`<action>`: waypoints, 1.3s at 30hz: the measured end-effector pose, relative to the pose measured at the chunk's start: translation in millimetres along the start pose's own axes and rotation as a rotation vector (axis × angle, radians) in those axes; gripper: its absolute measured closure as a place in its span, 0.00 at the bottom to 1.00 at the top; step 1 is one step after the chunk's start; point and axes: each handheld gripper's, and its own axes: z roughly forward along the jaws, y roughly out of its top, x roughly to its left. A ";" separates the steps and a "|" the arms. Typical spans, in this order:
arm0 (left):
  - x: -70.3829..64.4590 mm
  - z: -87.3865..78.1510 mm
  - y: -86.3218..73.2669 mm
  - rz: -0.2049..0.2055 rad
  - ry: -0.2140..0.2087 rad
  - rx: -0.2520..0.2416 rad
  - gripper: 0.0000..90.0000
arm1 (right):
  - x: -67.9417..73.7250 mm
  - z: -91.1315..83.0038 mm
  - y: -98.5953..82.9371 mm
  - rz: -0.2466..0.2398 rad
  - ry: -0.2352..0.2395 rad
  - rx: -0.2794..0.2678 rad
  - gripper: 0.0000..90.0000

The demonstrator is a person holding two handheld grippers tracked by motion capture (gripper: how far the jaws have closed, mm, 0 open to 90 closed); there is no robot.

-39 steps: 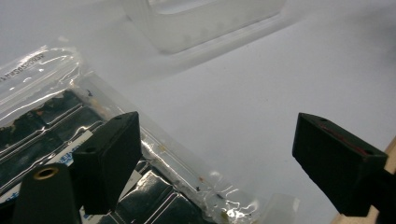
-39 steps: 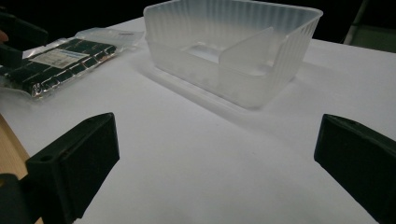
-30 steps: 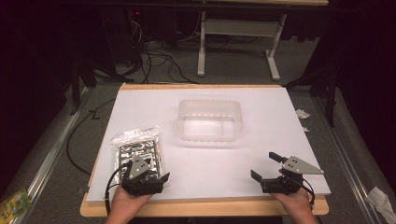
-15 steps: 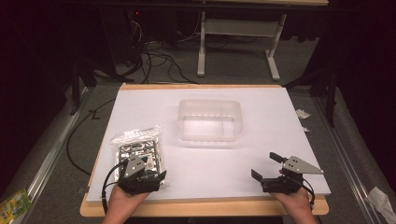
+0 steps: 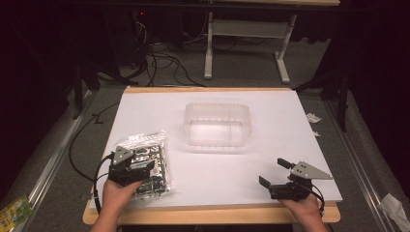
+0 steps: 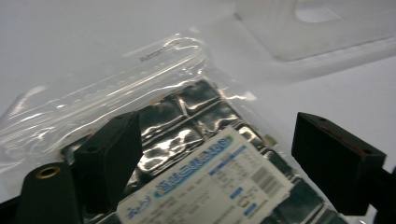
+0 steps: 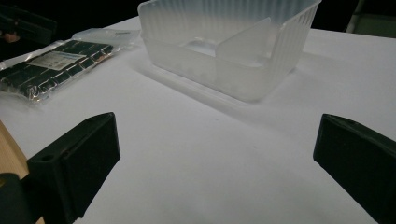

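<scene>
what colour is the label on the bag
White with blue print, on the label; clearest in the left gripper view.

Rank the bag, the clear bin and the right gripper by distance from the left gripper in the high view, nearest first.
1. Bag: under the left gripper, at the table's left front.
2. Clear bin: mid-table, farther back.
3. Right gripper: across the front edge, at the right.

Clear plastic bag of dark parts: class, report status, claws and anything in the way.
Left claw open, over the clear plastic bag of dark parts. Right claw open, apart on the white table. Translucent plastic bin beyond, path clear.
</scene>
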 end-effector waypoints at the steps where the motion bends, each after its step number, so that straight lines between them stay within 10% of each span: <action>1: 4.5 0.2 -0.4 -0.010 0.011 -0.001 0.20 | -0.2 0.1 -0.1 -0.001 0.000 -0.001 0.00; 17: 84.3 -6.1 -28.5 -0.303 0.151 0.032 0.34 | 0.6 2.9 -0.6 -0.007 0.011 0.010 0.01; 31: 96.6 -16.6 -46.8 -0.483 0.005 0.052 0.72 | 1.1 1.9 -0.5 -0.011 0.008 0.012 0.01; 39: 87.9 -18.3 -49.2 -0.475 -0.030 0.097 0.88 | 1.6 1.2 -0.3 -0.009 0.003 0.012 0.02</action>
